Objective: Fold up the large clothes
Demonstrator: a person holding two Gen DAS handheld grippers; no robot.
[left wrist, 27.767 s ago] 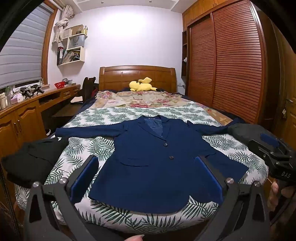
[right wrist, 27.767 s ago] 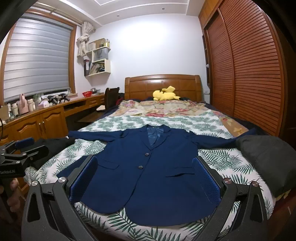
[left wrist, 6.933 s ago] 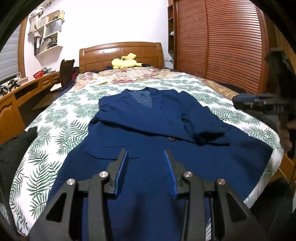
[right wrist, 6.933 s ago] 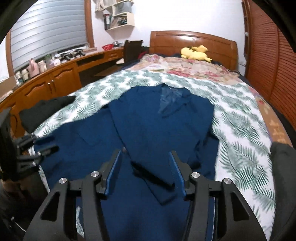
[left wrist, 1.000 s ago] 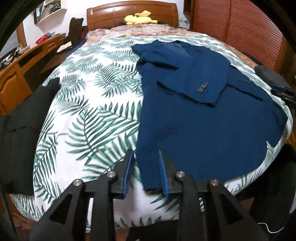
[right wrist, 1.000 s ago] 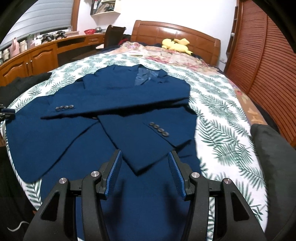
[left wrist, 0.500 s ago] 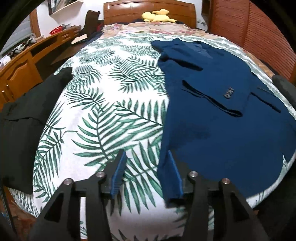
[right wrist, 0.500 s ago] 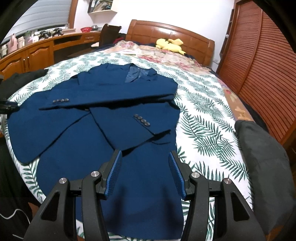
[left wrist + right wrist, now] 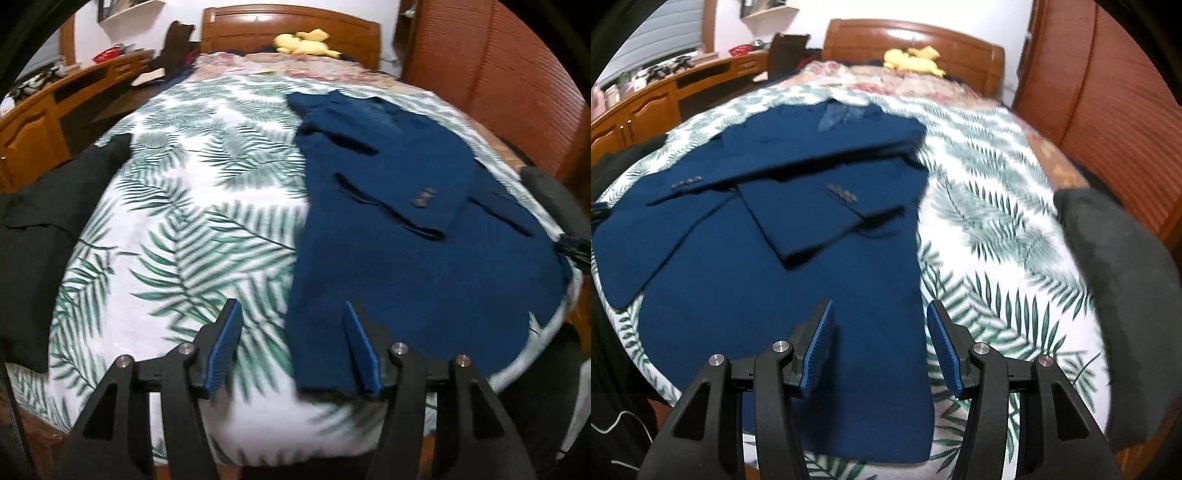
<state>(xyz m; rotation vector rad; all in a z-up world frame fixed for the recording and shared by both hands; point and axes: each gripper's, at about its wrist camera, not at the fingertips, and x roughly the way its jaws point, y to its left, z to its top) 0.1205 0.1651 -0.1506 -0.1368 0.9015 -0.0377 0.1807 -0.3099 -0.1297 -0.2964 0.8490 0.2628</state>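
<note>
- The navy blazer lies flat on the bed, its hem at the foot edge and its collar toward the headboard. Both sleeves are folded across the chest, one over the other (small rows of buttons show at the cuffs).
- The left gripper is low at the foot edge, over the blazer's near left hem corner. Its jaws stand moderately apart and hold nothing; the right blue pad overlaps the cloth in the view, the left pad is over the bedspread.
- The right gripper is over the hem on the blazer's right side, also moderately open and empty.
- The blazer cloth looks matte and smooth; the bedspread is white with green palm leaves.
- A black garment lies at the bed's left edge, a dark grey bundle at the right edge.
- A yellow plush toy rests by the wooden headboard.
</note>
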